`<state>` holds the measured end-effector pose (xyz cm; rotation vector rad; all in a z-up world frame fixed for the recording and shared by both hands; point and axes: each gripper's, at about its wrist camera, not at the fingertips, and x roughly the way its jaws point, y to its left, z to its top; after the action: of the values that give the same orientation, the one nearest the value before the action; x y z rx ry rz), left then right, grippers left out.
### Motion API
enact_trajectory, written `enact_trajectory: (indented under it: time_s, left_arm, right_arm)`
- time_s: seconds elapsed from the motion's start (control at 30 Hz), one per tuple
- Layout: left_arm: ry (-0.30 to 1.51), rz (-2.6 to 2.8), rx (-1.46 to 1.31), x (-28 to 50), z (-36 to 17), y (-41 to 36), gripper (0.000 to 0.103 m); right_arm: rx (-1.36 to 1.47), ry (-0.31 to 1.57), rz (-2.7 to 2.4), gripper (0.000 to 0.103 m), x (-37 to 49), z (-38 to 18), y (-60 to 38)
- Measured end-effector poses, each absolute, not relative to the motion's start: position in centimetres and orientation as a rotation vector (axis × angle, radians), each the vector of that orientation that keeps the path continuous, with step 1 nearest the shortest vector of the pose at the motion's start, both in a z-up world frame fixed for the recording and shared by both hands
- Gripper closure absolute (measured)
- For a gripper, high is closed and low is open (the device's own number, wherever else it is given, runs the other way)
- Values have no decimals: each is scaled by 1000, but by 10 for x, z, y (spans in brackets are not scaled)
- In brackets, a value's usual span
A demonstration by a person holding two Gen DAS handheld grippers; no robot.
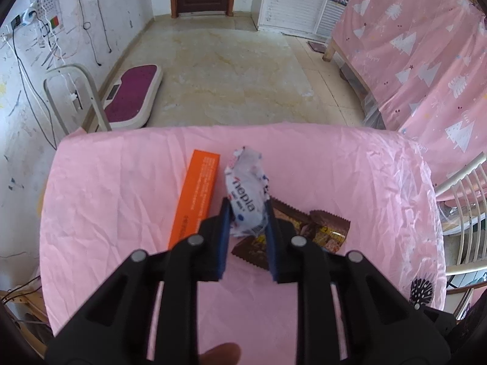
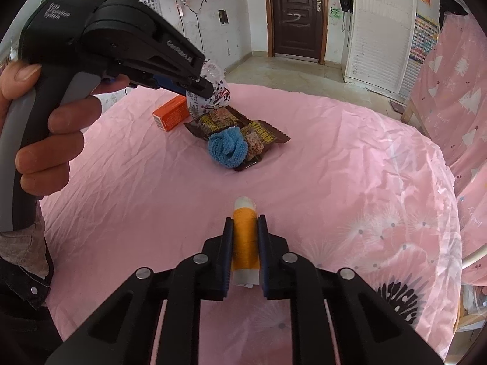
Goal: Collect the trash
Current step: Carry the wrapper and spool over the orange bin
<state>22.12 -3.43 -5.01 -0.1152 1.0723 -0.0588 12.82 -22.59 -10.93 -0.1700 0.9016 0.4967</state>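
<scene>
Left gripper clamped on tissue pack, lifted above table. Right gripper clamped on spool. Risks: crinkly film slipping from pads; spool may not be trash; wrappers, box left behind.

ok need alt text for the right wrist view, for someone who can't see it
The right gripper is shut on a spool of orange thread above a pink tablecloth. Further back, the left gripper pinches a crumpled white wrapper over brown snack wrappers, a blue knitted piece and an orange box.
</scene>
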Motion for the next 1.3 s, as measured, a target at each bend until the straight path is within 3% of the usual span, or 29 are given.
enact_trajectory:
  time_s: [0.67,1.3]
  left_arm:
    - [948,-150,-45,178,7,-83,83]
    - [895,-316,99,146,30,-205,83]
  right_arm:
    - [-63,785,413,98,111,-64,-287]
    - [128,691,201,98,92,-46,-426]
